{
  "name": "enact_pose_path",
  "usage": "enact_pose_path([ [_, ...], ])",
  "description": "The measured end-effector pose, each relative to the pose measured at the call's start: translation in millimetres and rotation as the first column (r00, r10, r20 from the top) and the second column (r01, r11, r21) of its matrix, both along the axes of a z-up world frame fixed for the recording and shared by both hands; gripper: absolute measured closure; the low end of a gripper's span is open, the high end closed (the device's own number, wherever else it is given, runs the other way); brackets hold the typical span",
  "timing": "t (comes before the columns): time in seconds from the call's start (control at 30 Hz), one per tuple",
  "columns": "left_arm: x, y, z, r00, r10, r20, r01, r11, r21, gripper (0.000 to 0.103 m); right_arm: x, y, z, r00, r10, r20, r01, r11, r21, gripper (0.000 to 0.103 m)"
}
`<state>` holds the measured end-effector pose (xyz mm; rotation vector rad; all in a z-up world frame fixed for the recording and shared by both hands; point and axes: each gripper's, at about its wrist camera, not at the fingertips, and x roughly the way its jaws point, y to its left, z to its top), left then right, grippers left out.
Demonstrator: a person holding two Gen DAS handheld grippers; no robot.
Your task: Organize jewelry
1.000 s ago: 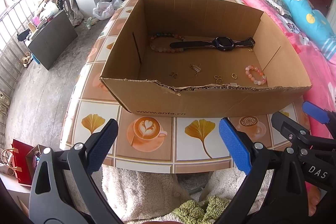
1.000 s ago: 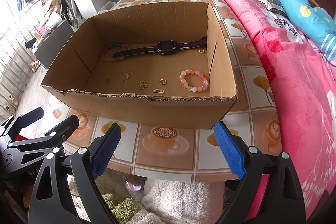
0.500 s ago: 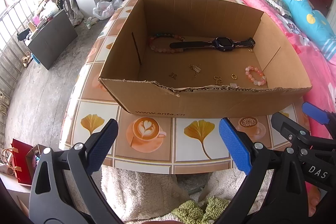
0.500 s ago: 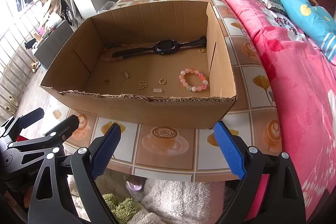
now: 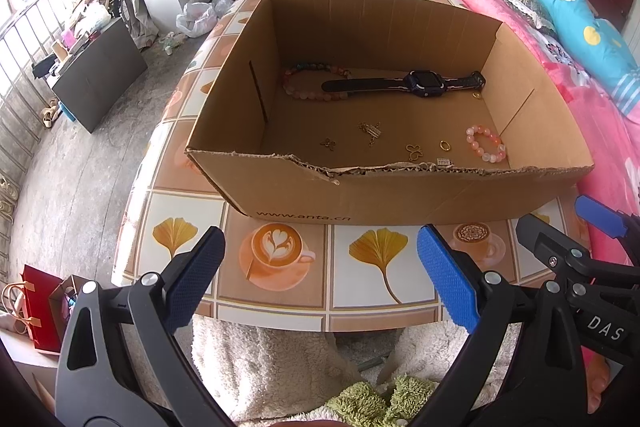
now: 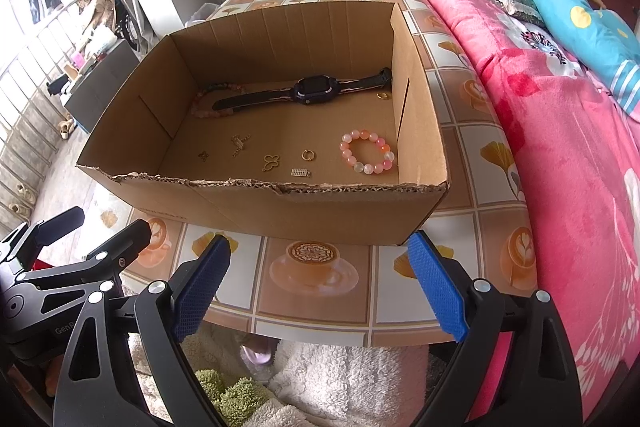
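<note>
An open cardboard box (image 5: 304, 195) (image 6: 280, 211) stands on the tiled table. Inside lie a black watch (image 5: 424, 83) (image 6: 312, 91), a long bead string (image 5: 308, 83) (image 6: 208, 103) at the back left, a pink bead bracelet (image 5: 485, 143) (image 6: 368, 151) at the right, a gold ring (image 5: 445, 145) (image 6: 307, 155), and several small gold charms (image 5: 372, 131) (image 6: 272, 163). My left gripper (image 5: 320, 279) hangs open before the table's near edge. My right gripper (image 6: 320, 283) is open too, beside it, with nothing between its fingers.
The table (image 5: 280, 267) (image 6: 312, 279) carries a coffee-and-leaf pattern. A bed with a pink blanket (image 6: 560, 131) runs along the right. A fluffy white rug (image 5: 280, 359) lies below the table edge. A red bag (image 5: 40, 307) sits on the floor at left.
</note>
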<state>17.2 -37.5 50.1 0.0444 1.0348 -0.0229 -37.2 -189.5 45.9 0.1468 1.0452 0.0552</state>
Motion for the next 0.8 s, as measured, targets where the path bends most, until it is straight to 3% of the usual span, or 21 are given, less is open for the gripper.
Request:
enact_pose_path([
  [0.8, 0.1, -1.2, -2.3, 1.000, -0.001, -0.006, 0.001, 1.000, -0.005, 0.010, -1.4, -1.9, -2.1, 1.000, -0.006, -0.003, 0.006, 1.000, 0.004, 0.015],
])
